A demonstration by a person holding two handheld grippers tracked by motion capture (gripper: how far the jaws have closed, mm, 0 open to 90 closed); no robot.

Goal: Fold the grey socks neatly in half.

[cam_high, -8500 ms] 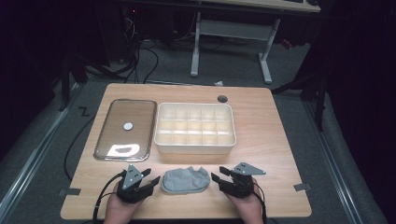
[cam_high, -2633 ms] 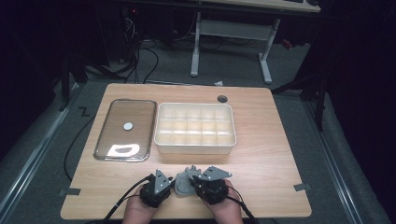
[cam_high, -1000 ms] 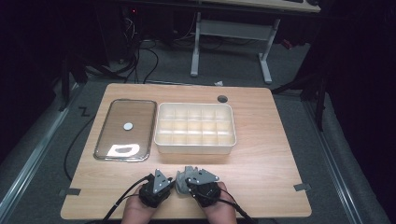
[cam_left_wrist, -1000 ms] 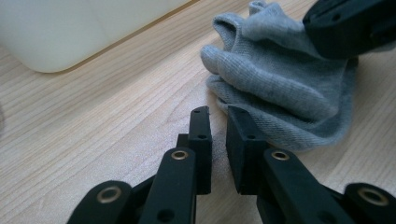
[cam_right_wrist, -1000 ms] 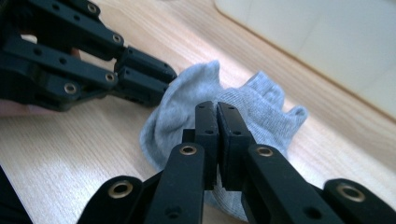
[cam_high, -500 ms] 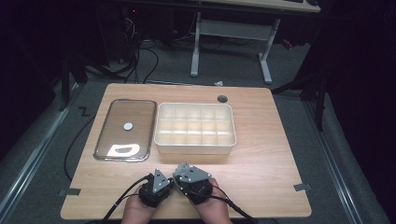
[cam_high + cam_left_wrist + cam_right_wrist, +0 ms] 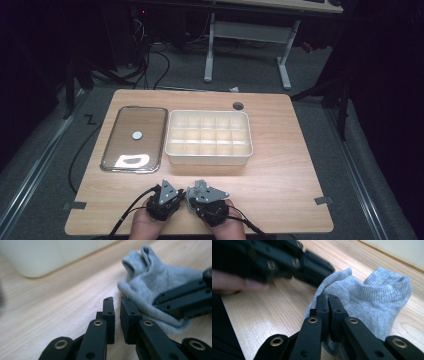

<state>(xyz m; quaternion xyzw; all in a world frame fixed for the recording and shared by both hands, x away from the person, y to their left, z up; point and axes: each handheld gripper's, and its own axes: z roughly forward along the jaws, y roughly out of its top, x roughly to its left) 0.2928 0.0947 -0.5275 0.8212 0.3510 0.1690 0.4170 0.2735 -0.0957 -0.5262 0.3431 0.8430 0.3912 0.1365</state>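
Socks work sits at an early stage: a grey ankle sock (image 7: 372, 300) lies bunched on the desk (image 7: 280, 175) at its near edge, between the two hands, near side of the white compartment tray (image 7: 209, 137). Right claw (image 7: 328, 300) has its jaws pressed together, pinching a fold of the sock. Left claw (image 7: 117, 303) is nearly closed with a thin gap, gripping nothing, just left of the cloth. Folding seems barely begun; stowing it in the tray remains. A lidded metal tray (image 7: 135, 137) sits far left.

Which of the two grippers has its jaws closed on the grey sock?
The right gripper: its jaws are pressed together on the grey sock. The left gripper has a narrow gap between its jaws, with bare table behind and nothing held.
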